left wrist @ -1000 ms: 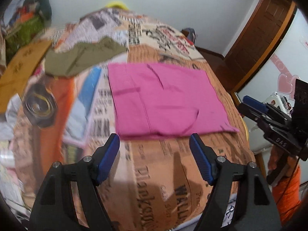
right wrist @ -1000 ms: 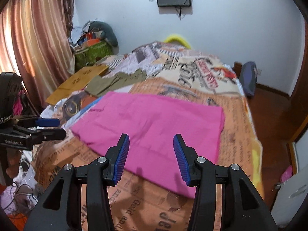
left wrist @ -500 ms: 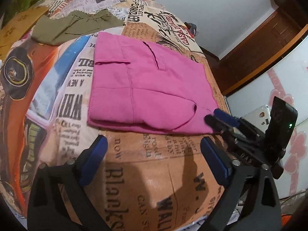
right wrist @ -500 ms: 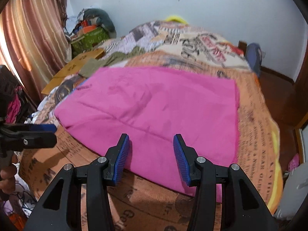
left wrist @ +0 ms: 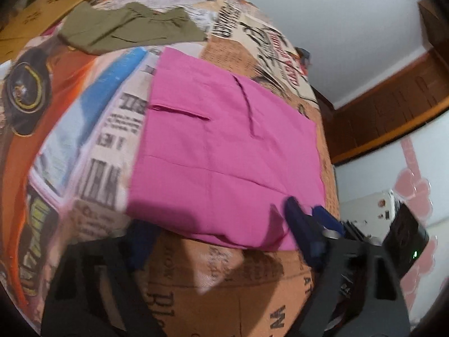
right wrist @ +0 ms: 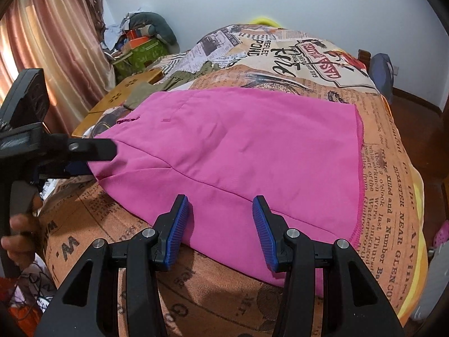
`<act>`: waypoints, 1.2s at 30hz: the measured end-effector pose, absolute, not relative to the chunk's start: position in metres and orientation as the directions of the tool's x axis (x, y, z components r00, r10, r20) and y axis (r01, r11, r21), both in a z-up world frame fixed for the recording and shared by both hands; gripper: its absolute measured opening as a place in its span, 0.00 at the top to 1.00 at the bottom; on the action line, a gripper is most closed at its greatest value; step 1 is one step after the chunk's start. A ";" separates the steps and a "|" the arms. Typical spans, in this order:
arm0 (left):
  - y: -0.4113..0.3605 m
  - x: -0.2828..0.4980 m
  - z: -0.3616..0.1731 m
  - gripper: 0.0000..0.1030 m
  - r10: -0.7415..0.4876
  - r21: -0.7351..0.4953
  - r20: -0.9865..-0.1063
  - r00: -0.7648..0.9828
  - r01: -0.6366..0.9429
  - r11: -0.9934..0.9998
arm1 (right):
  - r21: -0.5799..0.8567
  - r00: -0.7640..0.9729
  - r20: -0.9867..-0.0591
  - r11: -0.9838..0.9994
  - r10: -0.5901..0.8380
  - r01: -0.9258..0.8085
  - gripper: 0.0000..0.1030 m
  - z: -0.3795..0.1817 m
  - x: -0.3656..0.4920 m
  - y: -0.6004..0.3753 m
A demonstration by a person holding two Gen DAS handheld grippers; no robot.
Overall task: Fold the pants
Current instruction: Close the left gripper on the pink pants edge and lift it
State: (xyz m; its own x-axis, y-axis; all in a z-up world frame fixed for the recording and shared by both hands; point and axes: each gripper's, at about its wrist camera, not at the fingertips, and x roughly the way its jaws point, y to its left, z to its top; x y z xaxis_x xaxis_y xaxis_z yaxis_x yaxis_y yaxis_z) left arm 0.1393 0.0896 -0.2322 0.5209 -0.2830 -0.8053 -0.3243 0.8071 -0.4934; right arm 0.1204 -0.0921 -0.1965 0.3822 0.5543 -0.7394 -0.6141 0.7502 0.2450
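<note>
Pink pants (left wrist: 224,151) lie flat and folded in a rough square on the newspaper-print bedspread (left wrist: 219,286); they also show in the right wrist view (right wrist: 247,151). My left gripper (left wrist: 216,241) is open, its fingers at the near edge of the pants, blurred by motion. My right gripper (right wrist: 221,227) is open, its blue pads over the near edge of the pants. The right gripper shows in the left wrist view (left wrist: 314,219) at the near right corner. The left gripper shows in the right wrist view (right wrist: 92,157) at the near left corner.
Olive-green clothing (left wrist: 129,28) lies at the far side of the bed beside a brown cardboard piece (left wrist: 36,19). A pile of bags and clothes (right wrist: 140,45) stands by the curtain (right wrist: 56,56). A wooden door (left wrist: 393,106) is to the right.
Both grippers have moved closer to the near edge of the pink pants. The left gripper has swung down and left; its view is blurred.
</note>
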 end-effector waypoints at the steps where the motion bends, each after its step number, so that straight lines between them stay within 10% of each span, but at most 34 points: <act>1: 0.094 0.140 -0.232 0.37 -0.283 -0.500 -0.804 0.522 -0.336 0.799 | 0.246 0.383 -0.738 0.750 0.555 -0.613 0.58 -0.196 0.120 -0.092; 5: 0.105 0.141 -0.234 0.69 -0.274 -0.496 -0.810 0.518 -0.357 0.792 | 0.249 0.383 -0.738 0.752 0.555 -0.610 0.58 -0.197 0.120 -0.092; 9: 0.099 0.141 -0.223 0.76 -0.236 -0.451 -0.806 0.542 -0.306 0.838 | 0.249 0.380 -0.744 0.756 0.549 -0.605 0.57 -0.195 0.120 -0.092; 25: 0.108 0.081 -0.172 0.79 0.116 -0.090 -0.754 0.647 -0.276 0.957 | 0.293 0.274 -0.755 0.680 0.596 -0.672 0.57 -0.178 0.118 -0.006; 36: 0.098 0.075 -0.137 0.83 0.070 -0.109 -0.675 0.734 -0.193 0.975 | 0.275 0.222 -0.774 0.631 0.593 -0.726 0.56 -0.184 0.101 0.012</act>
State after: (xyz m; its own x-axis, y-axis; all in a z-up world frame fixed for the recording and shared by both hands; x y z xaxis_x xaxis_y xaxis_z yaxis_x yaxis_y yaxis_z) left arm 0.0749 0.0981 -0.1370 0.7344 0.0702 -0.6751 -0.1934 0.9751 -0.1089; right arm 0.1005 0.0117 -0.1844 0.2216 0.5926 -0.7744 -0.7255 0.6308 0.2751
